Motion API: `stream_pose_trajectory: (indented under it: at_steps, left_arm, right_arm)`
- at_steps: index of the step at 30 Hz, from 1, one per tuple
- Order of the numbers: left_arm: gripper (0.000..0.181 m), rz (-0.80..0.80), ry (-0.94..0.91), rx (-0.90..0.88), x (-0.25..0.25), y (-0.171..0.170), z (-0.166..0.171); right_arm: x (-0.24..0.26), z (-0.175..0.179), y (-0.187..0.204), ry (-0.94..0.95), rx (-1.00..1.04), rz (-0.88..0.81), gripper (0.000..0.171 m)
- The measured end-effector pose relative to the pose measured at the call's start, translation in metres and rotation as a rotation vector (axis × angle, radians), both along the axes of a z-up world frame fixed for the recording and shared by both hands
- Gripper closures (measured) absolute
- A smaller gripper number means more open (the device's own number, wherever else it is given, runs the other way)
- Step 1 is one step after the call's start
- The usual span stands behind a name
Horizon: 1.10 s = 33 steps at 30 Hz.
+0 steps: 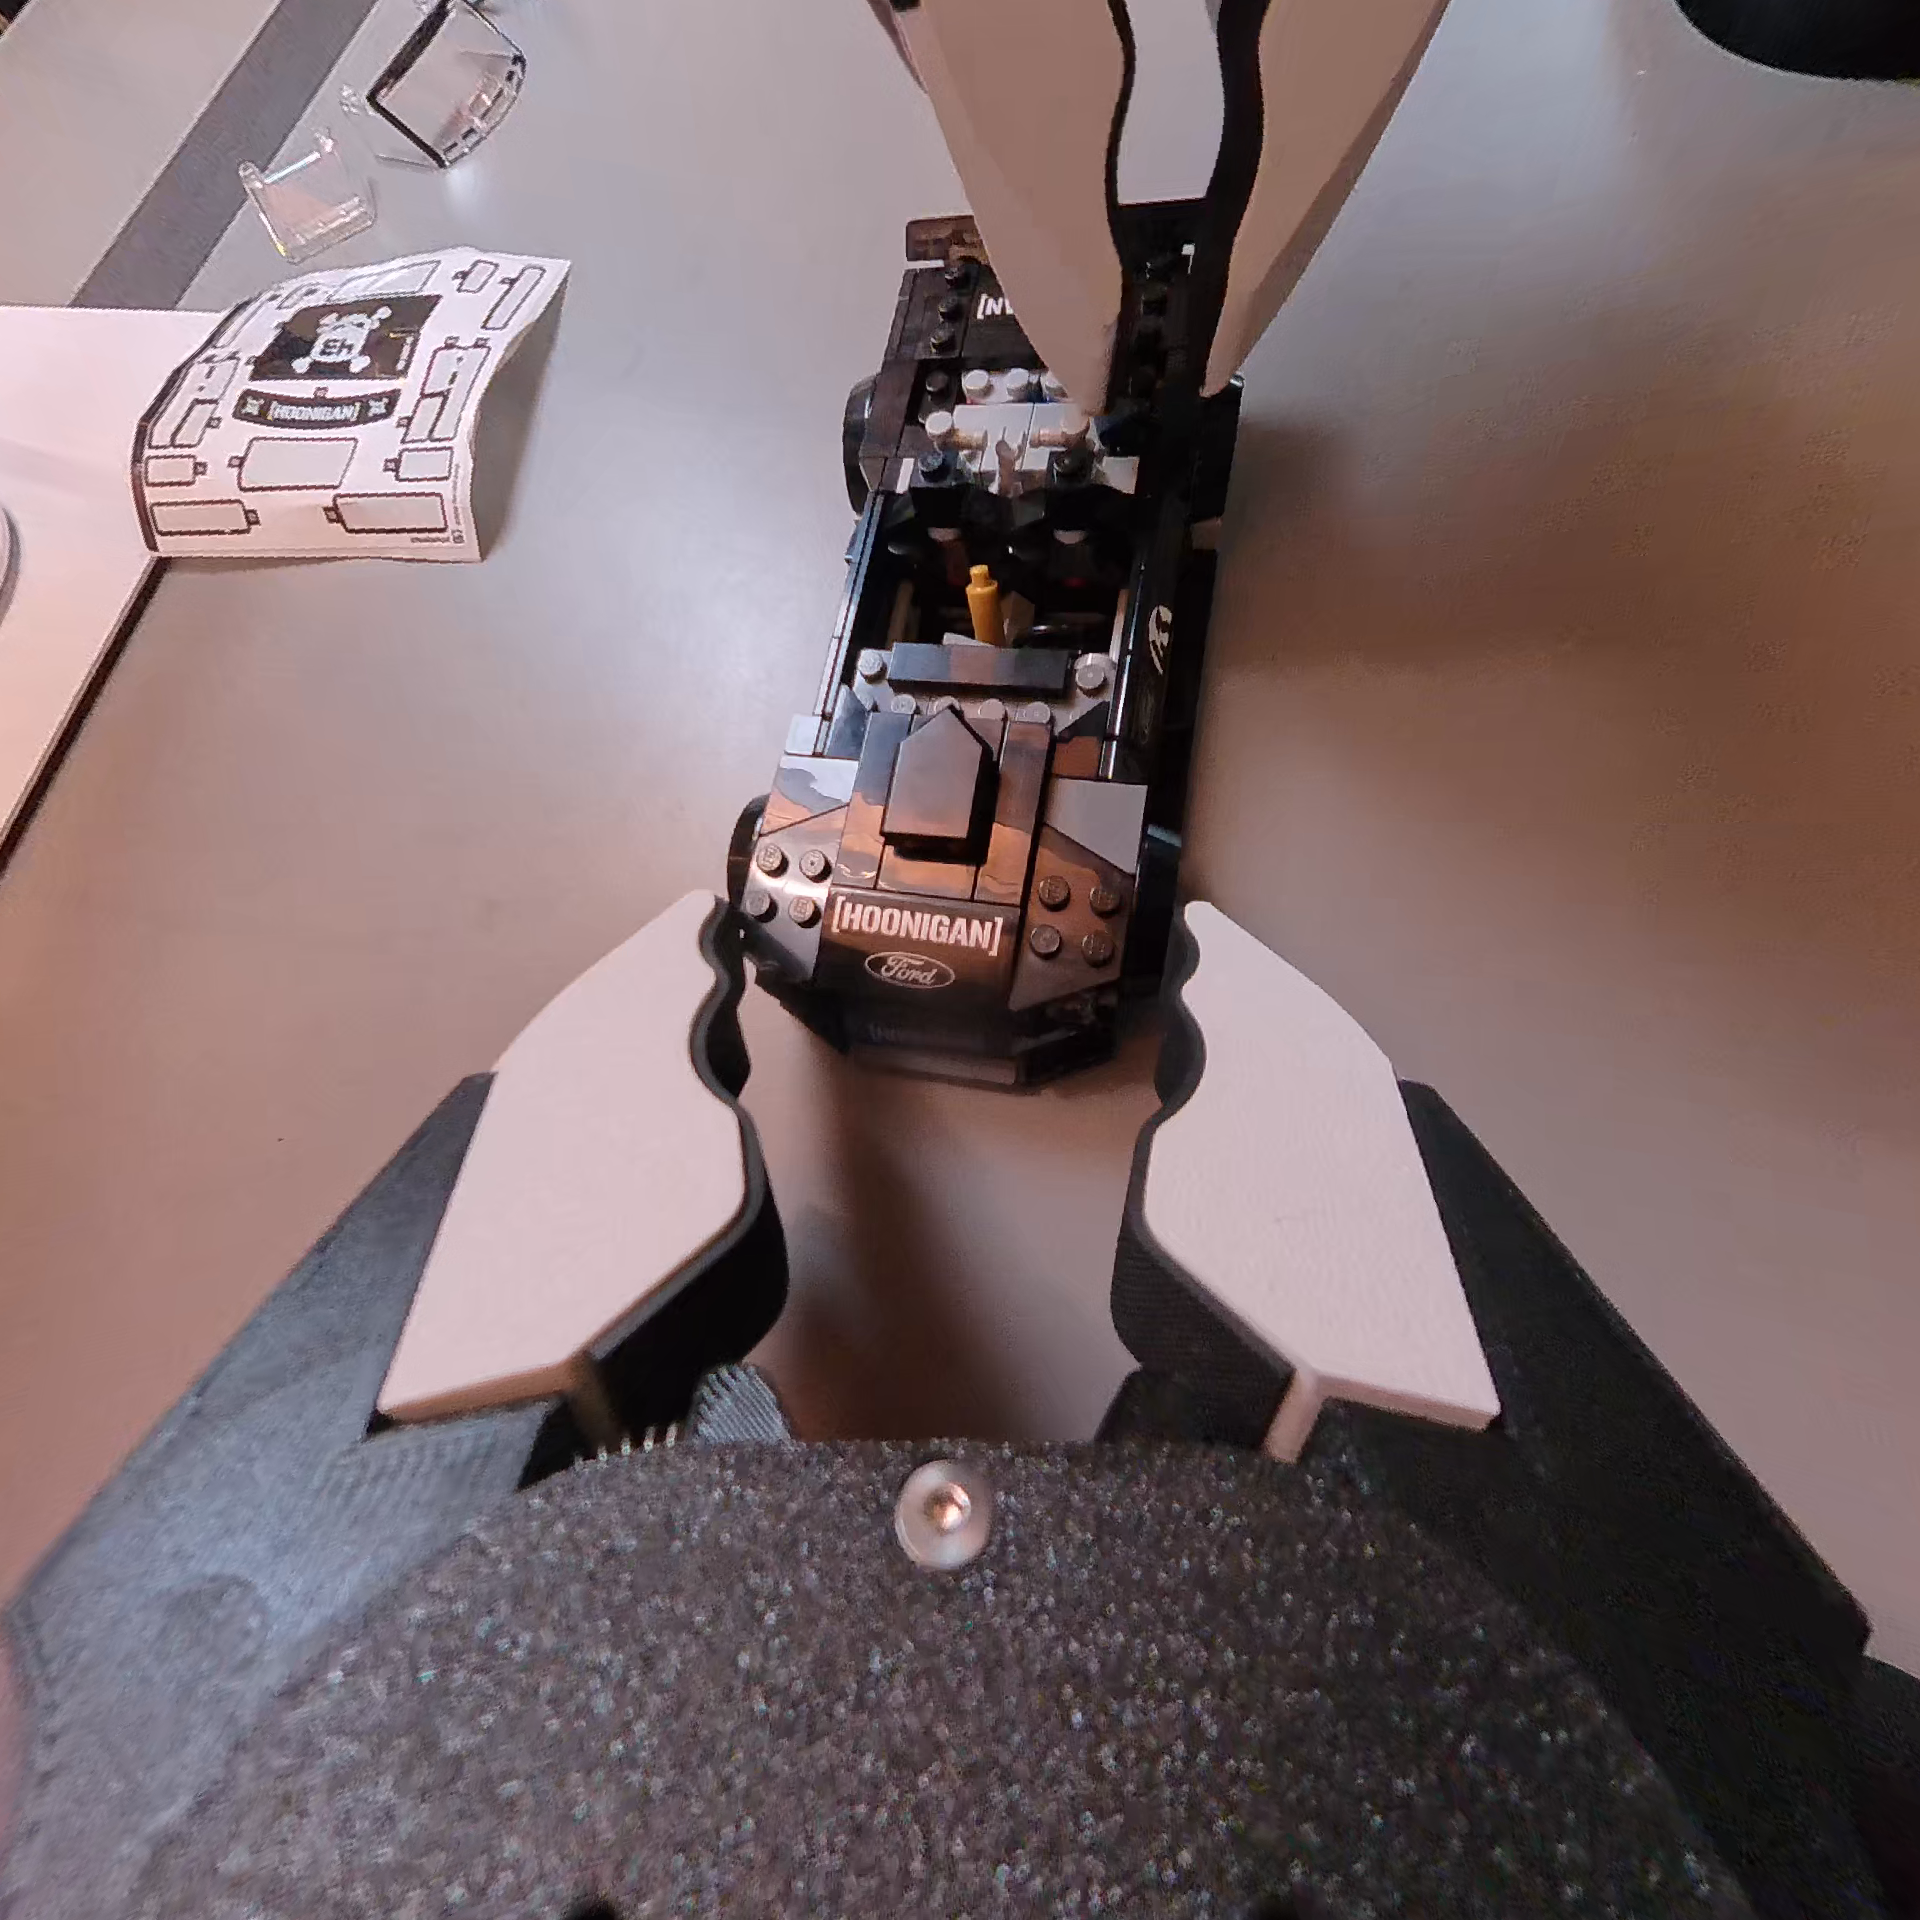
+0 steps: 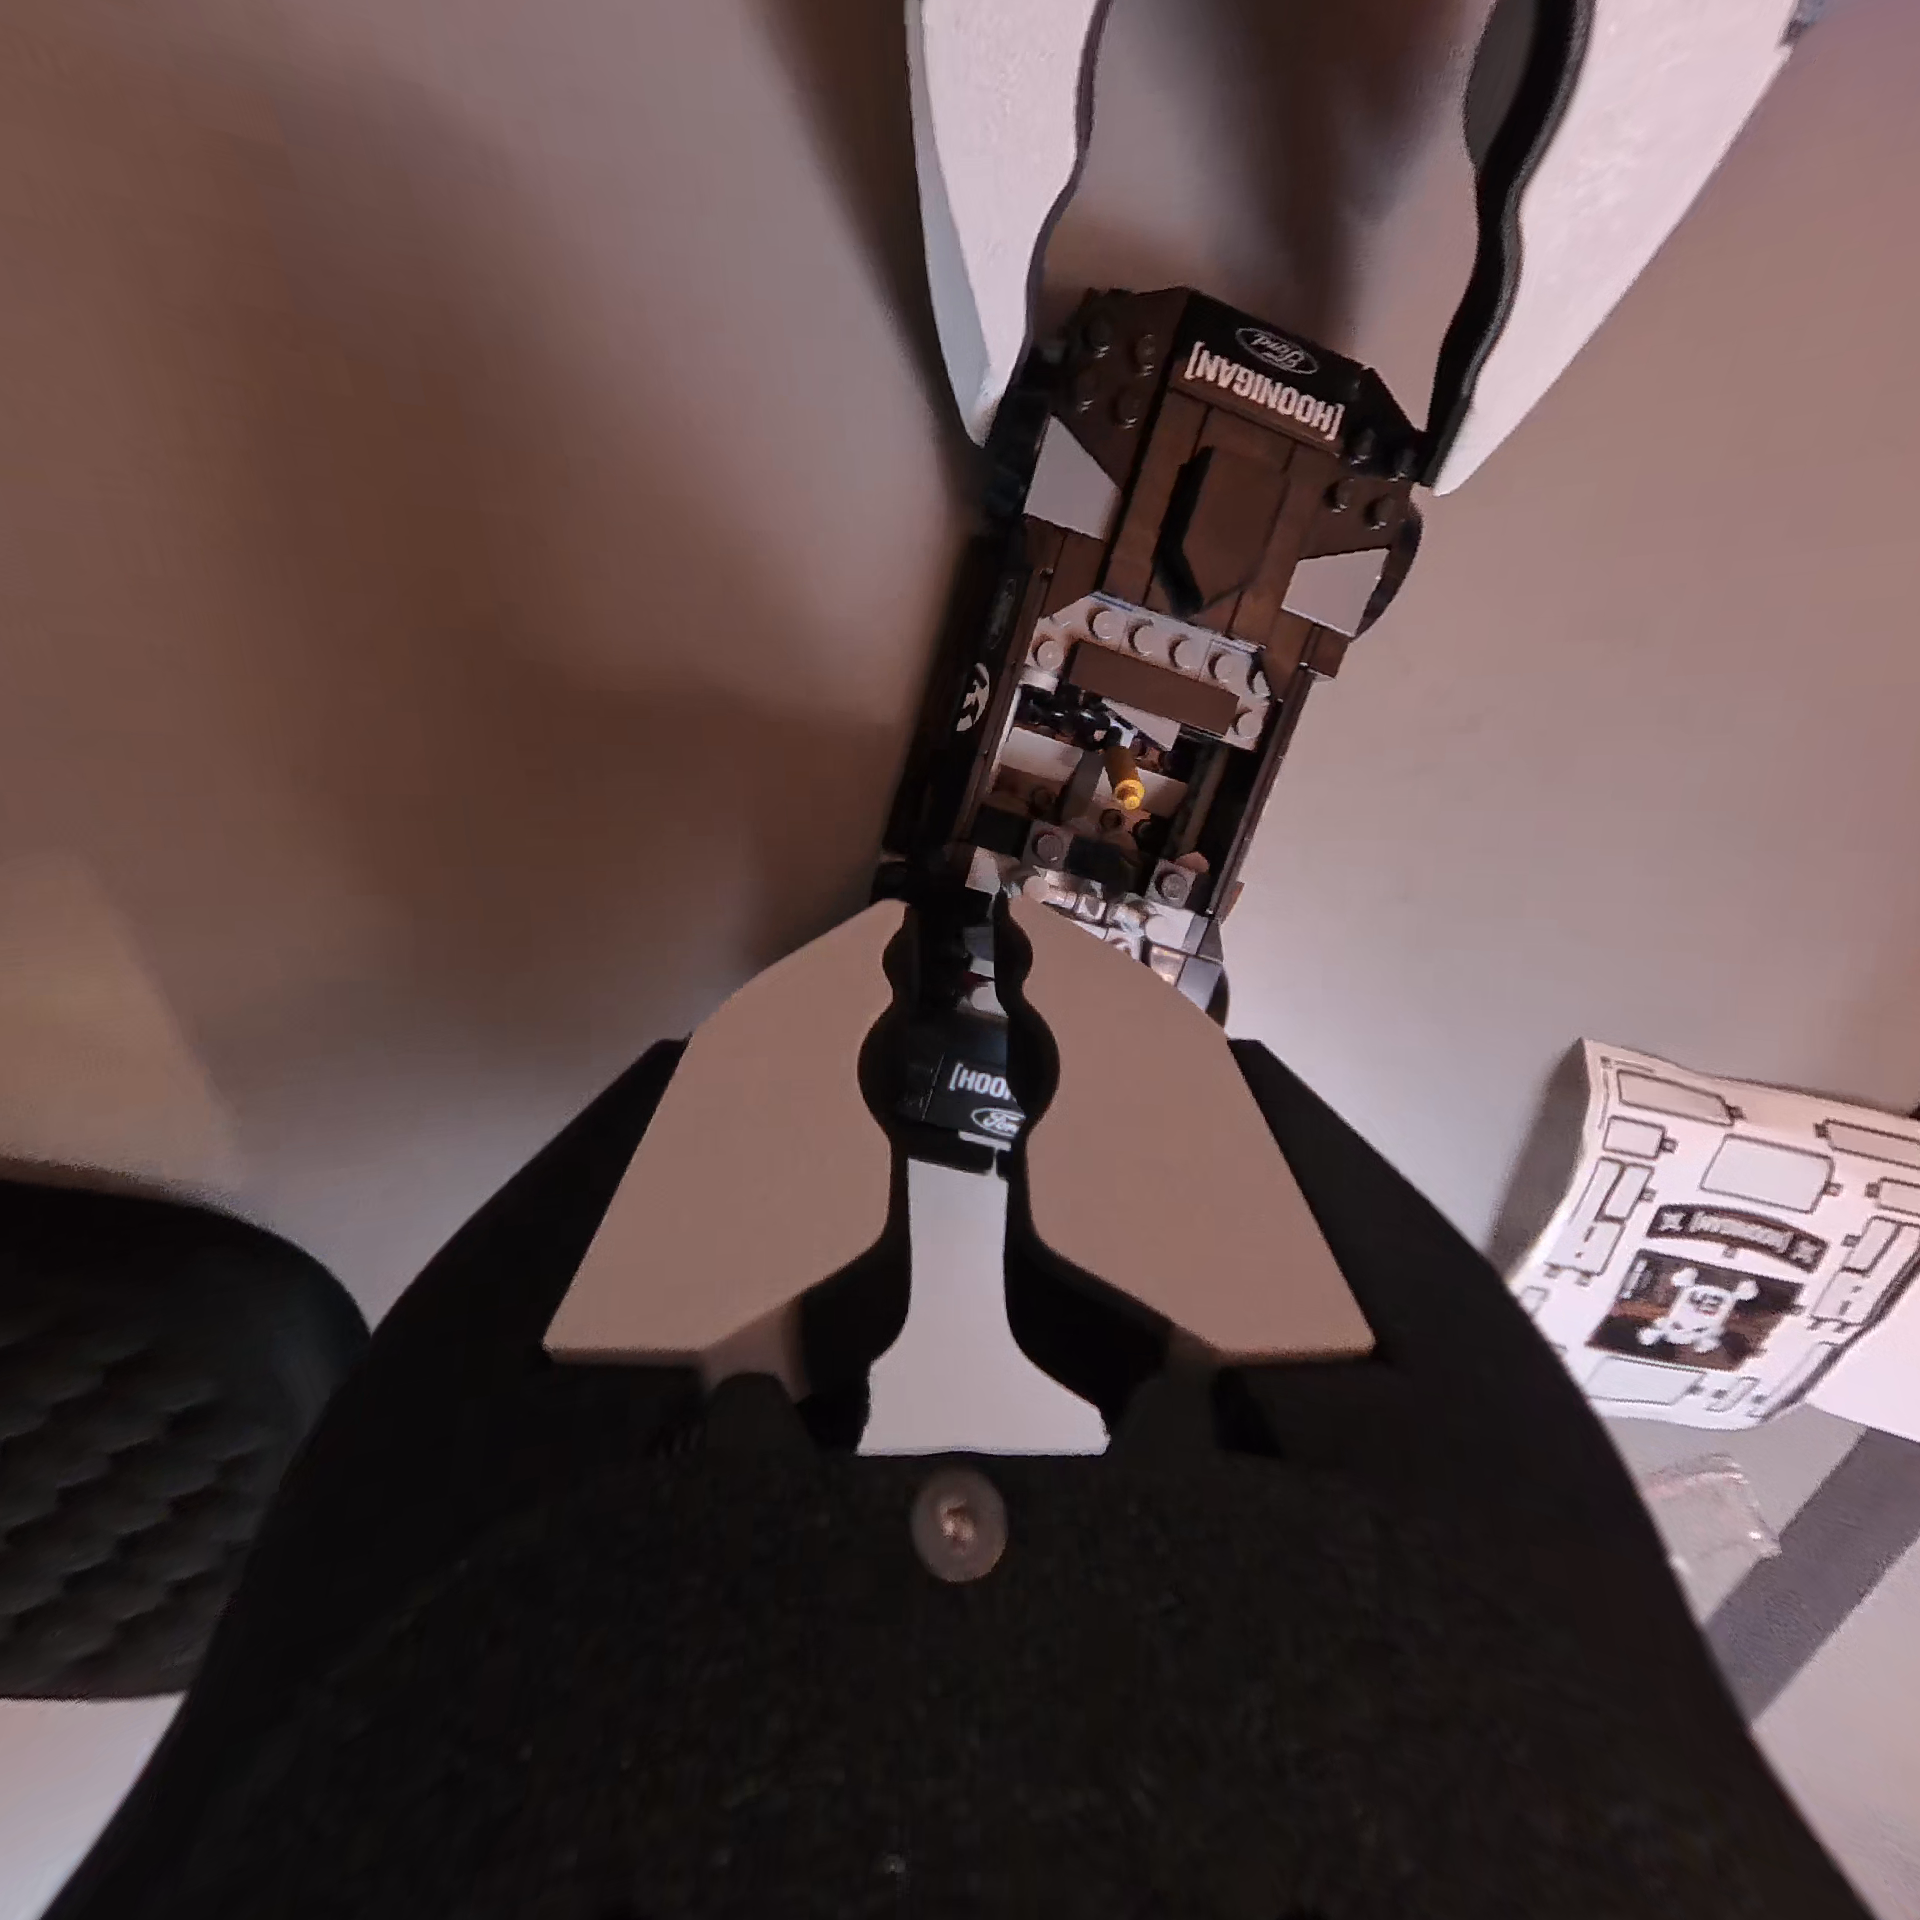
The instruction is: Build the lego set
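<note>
- One worktop (image 1: 1558, 727) carries everything you see; it is pale grey-beige, with a darker strip at its far left in your left wrist view.
- Your two hand-held grippers meet over it from opposite ends of the model.
- Your left hand-held gripper (image 1: 951, 997) has its jaws spread wide, one finger on each side of the car's printed nose; I cannot tell whether the pads touch it.
- Your right hand-held gripper (image 2: 956, 935) is closed down to a narrow gap on the car's rear side wall, one finger inside the body and one outside.
- One black lego car (image 1: 997, 665) sits on the worktop between the two grippers, roofless, its cabin open from above.
- One sticker sheet (image 1: 332, 416) lies curled on the worktop, well apart from the car on its left in the left wrist view.
- Two clear windscreen-like pieces (image 1: 447, 88) (image 1: 307, 203) lie beyond the sheet, near each other; the farther one has a black edge.
- One small yellow-orange lever (image 1: 985, 608) stands upright in the cabin.
</note>
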<state>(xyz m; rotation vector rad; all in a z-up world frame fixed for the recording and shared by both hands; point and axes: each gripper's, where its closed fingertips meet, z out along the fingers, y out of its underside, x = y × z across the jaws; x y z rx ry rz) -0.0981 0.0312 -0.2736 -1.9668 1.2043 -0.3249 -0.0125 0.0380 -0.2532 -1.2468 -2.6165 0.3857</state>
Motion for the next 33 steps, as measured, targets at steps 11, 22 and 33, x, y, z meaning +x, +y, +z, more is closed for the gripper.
stream_pose_trajectory:
  at_steps: [11, 22, 33]
  left_arm:
    - [0.104, -0.002, 0.001, 0.0, 0.0, 0.0, 0.0]
    - [0.104, -0.008, 0.01, 0.003, 0.002, -0.002, 0.0]
    - [0.104, -0.01, 0.019, 0.007, 0.002, -0.003, -0.001]
  right_arm:
    - [0.0, 0.004, 0.005, 0.042, -0.212, -0.577, 0.159]
    - [0.006, -0.006, 0.008, 0.012, -0.282, -0.961, 0.157]
    - [0.003, -0.008, 0.009, 0.008, -0.328, -0.992, 0.16]
